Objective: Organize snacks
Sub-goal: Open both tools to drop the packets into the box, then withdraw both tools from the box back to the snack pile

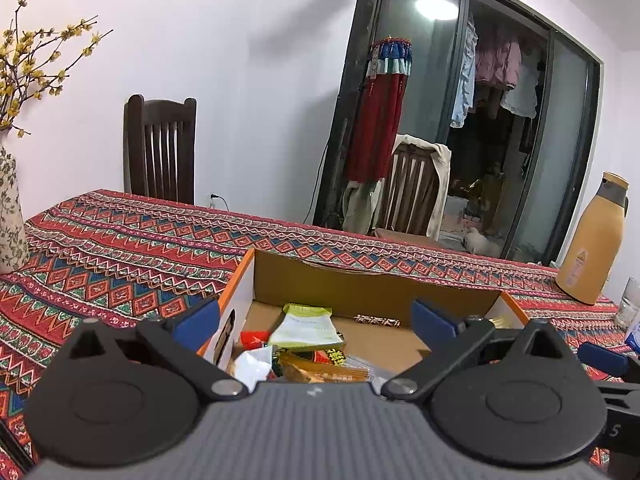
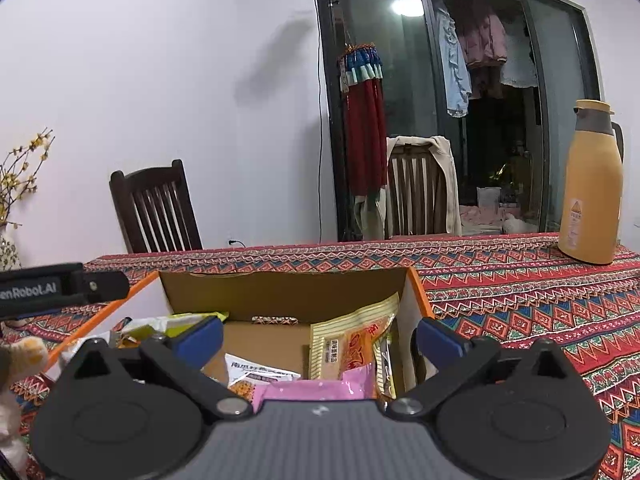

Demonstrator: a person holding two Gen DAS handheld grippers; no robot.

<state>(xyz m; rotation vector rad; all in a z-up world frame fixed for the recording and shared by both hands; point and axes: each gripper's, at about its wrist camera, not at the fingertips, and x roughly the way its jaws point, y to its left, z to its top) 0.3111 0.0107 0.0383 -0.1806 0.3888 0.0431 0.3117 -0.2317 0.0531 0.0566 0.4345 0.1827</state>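
We held the left gripper (image 1: 316,318) with its blue pads spread wide and nothing between them, poised over the near left part of the cardboard box (image 1: 360,280); the right gripper (image 2: 318,338) was likewise parted and empty, over the near right part of the same box. Both tools pointed forward and a little downward, level with each other, a stance we judged suited to reaching in from above. Inside the box lay the snacks: under the left tool a green-and-white pouch (image 1: 306,326) rested on a loose heap of wrappers, with a small patterned bar (image 1: 376,321) against the far wall; under the right tool an orange-and-yellow packet (image 2: 356,344) leaned upright against the right wall, a pink packet (image 2: 316,392) lay nearest us, and a white printed packet (image 2: 260,372) sat flat on the floor. The box stood on the patterned tablecloth (image 1: 120,248), apparently kept central so both tools could reach it. Well apart, at the right, stood a yellow thermos jug (image 2: 590,184), and at the left a flower vase (image 1: 10,208).
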